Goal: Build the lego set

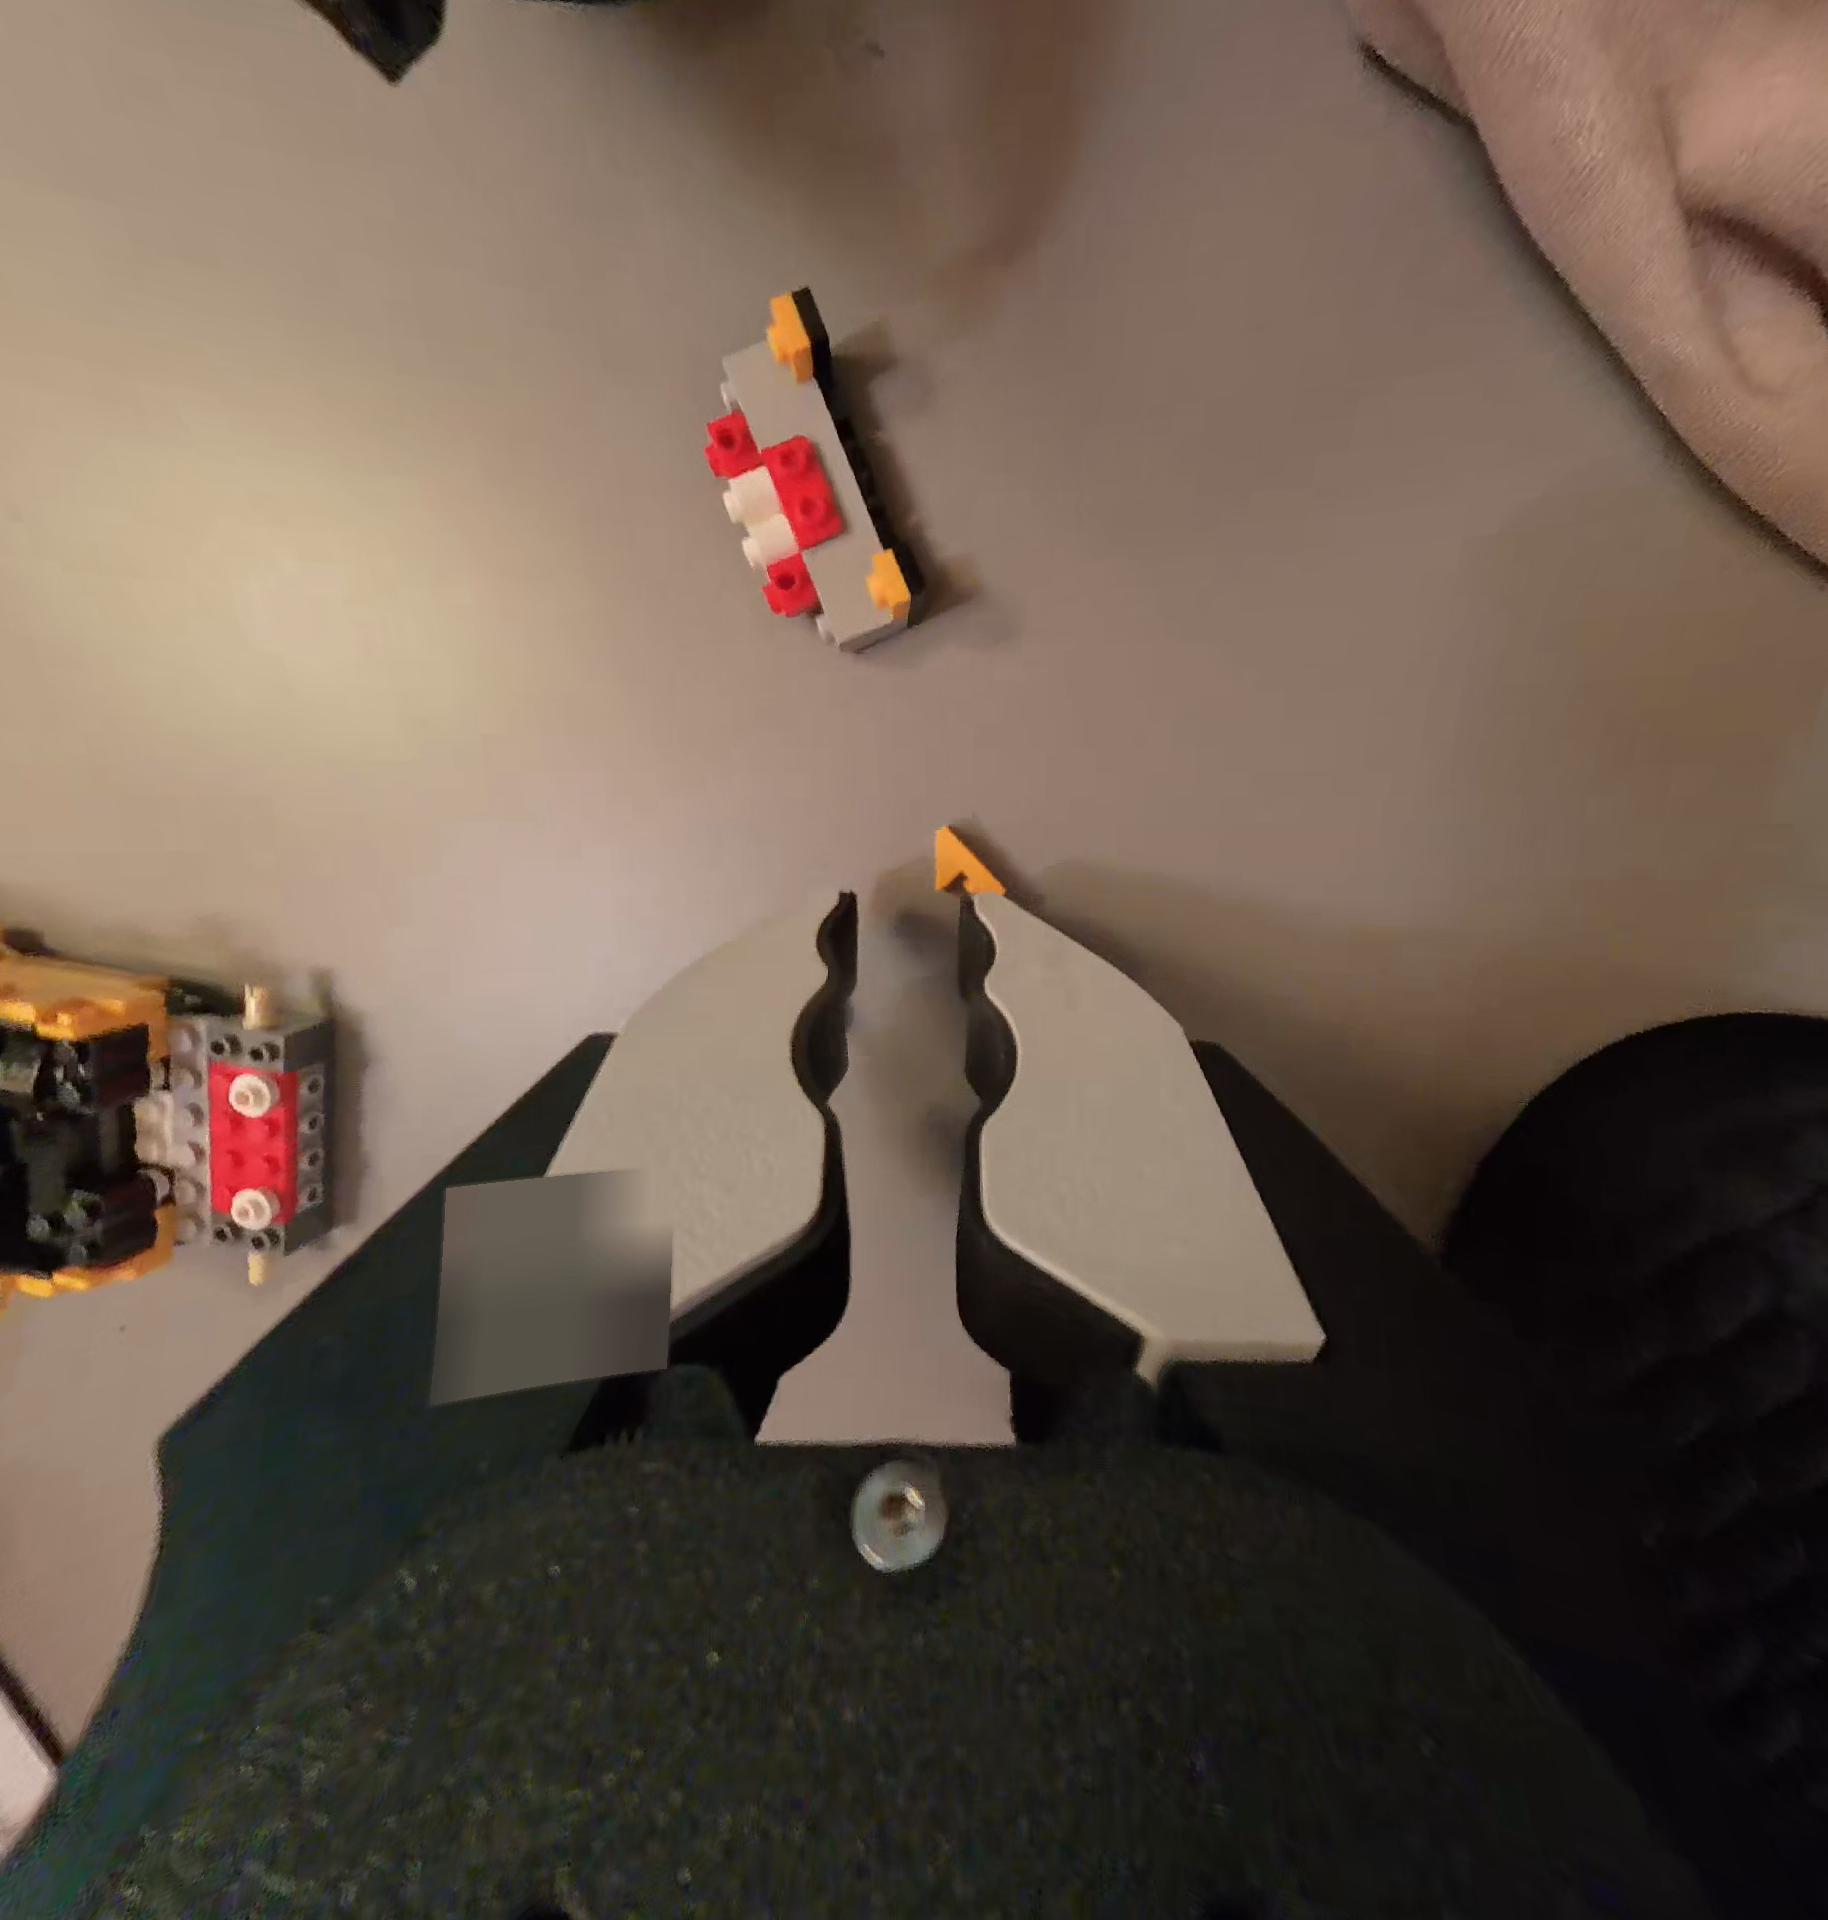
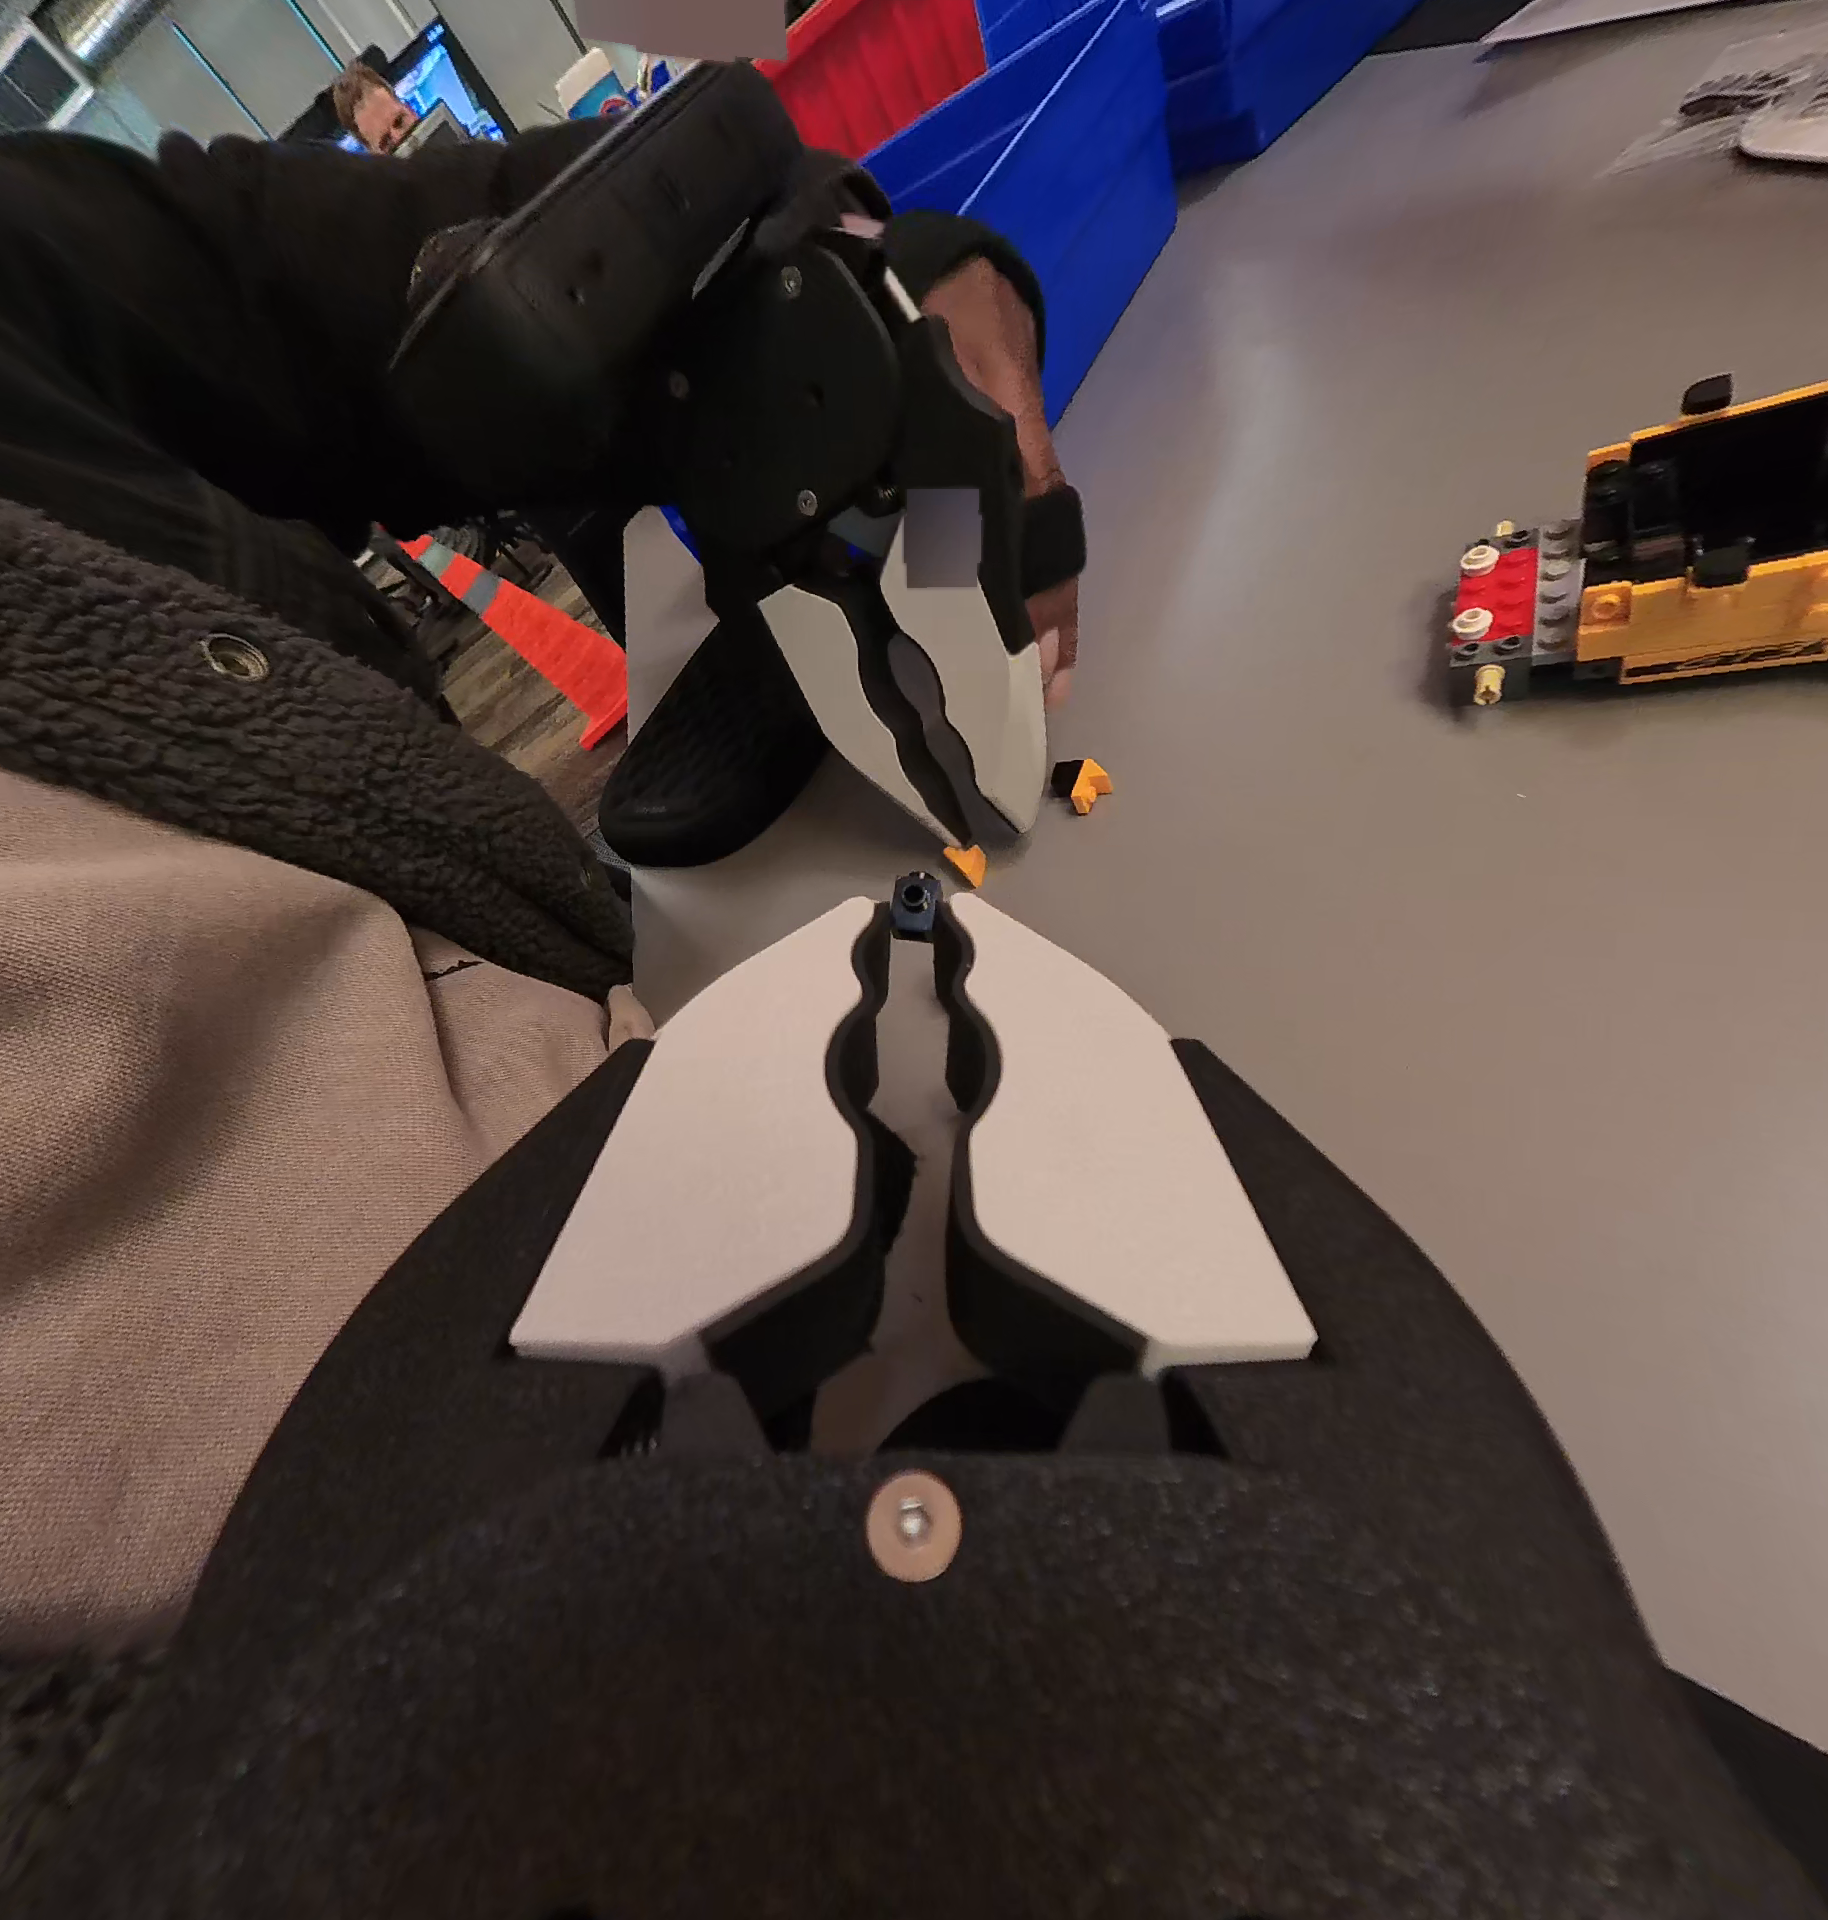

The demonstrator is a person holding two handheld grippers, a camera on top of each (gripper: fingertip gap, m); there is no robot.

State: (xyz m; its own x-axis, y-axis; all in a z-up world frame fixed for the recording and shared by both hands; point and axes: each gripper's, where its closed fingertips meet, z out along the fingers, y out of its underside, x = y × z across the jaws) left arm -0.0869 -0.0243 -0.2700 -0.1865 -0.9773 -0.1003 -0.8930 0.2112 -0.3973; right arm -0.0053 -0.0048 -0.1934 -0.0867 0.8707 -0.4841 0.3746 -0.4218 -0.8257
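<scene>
My right tool [image 2: 915,920] is clamped on a tiny dark piece [image 2: 914,906] at its very tips, low over the grey worktop [image 2: 1409,1143]. My left tool [image 1: 905,904] stands with its jaws apart, an orange wedge piece [image 1: 960,864] touching one tip, not gripped. Such parts should be light, stiff and slick, so I judge a squeeze across flat sides the safest hold. Farther off lies a small grey-and-red sub-assembly [image 1: 816,478], and beyond it to the side the yellow car body [image 2: 1699,551], well apart. Another orange-and-black piece [image 2: 1081,784] sits half hidden behind my left tool. The dark piece's shape is hard to make out.
</scene>
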